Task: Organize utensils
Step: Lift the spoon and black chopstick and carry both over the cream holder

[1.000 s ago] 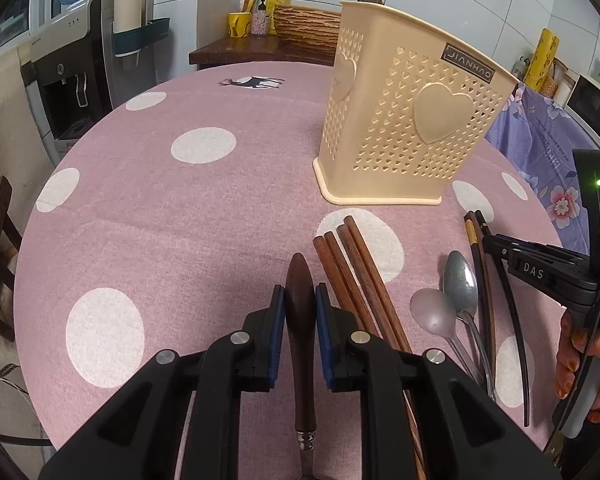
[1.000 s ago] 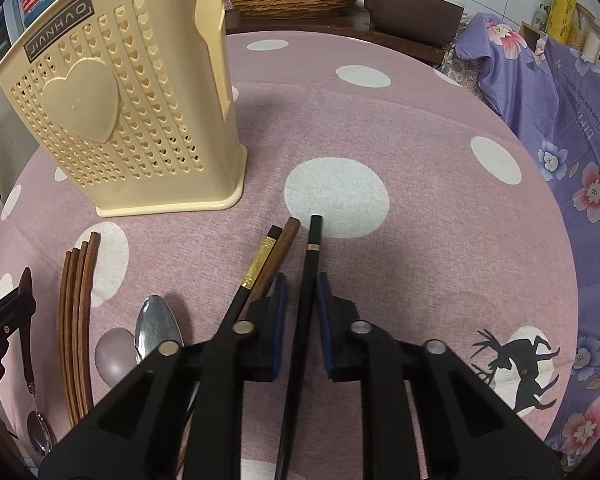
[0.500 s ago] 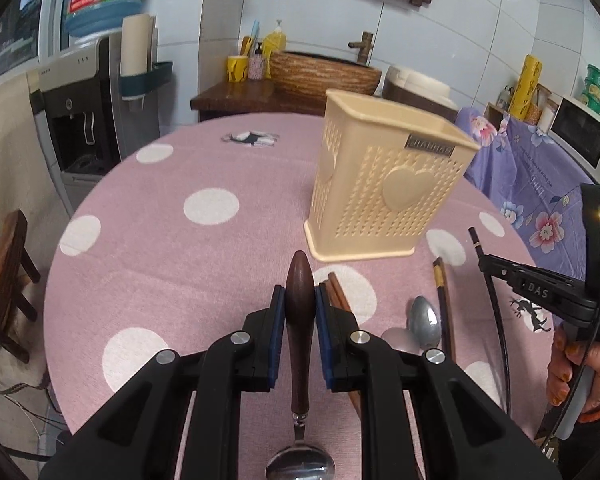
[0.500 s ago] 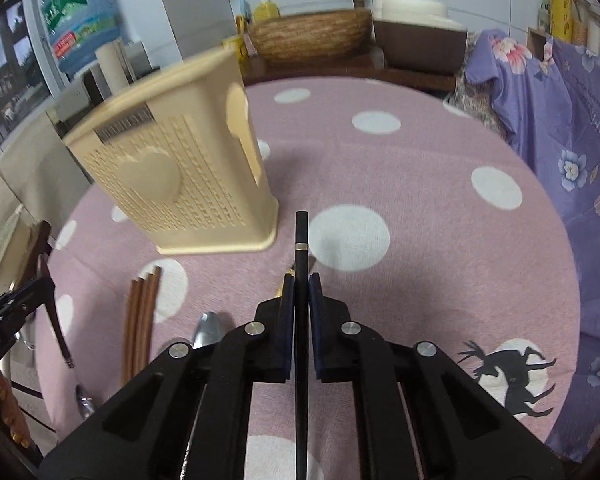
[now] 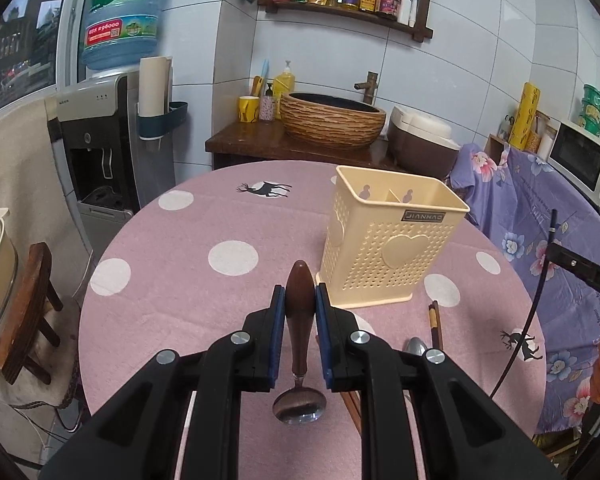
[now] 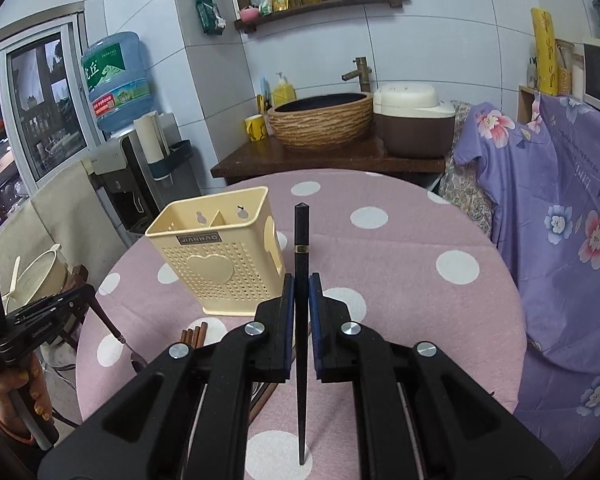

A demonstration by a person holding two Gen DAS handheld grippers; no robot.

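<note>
Round table in pink polka-dot cloth, cream utensil holder, brown chopsticks, spoon lying flat

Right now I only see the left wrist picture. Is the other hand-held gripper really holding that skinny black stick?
Observer: Yes. The right hand-held gripper is shut on a thin black chopstick, with the thick end pointing away from its camera.
Operator: Is the stick plain?
Observer: No, a narrow gold band circles it just beyond the grip.
Operator: What is hiding behind my gripper?
Observer: Several reddish-brown wooden chopsticks lie side by side on the pink dotted tablecloth, close to the base of the cream perforated plastic utensil holder.
</note>
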